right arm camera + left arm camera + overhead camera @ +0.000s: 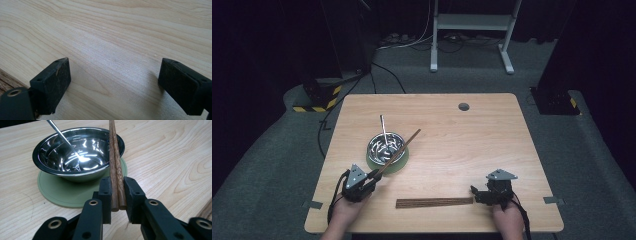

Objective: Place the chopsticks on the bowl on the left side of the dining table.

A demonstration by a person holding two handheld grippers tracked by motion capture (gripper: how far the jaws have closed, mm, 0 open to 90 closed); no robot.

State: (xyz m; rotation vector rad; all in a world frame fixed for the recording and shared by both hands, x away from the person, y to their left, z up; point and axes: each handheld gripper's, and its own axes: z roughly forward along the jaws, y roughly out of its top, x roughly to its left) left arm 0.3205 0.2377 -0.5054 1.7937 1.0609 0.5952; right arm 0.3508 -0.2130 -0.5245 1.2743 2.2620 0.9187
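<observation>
A shiny steel bowl (385, 145) (78, 152) sits on a round green mat (398, 165) (62, 192) left of the table's middle. A metal spoon (383, 129) (63, 140) leans in the bowl. My left gripper (373, 176) (117, 192) is shut on a pair of brown wooden chopsticks (399, 152) (114, 157), which slant up and across the bowl's right rim. More brown chopsticks (434, 202) lie in a row near the front edge. My right gripper (477, 192) (113, 85) stands open just right of that row, low over bare wood, nothing between its fingers.
The wooden table (472, 145) has a round cable hole (463, 106) at the back right. Behind it stand a white desk frame (472, 30), cables on the grey floor and a base with yellow-black tape (319, 97).
</observation>
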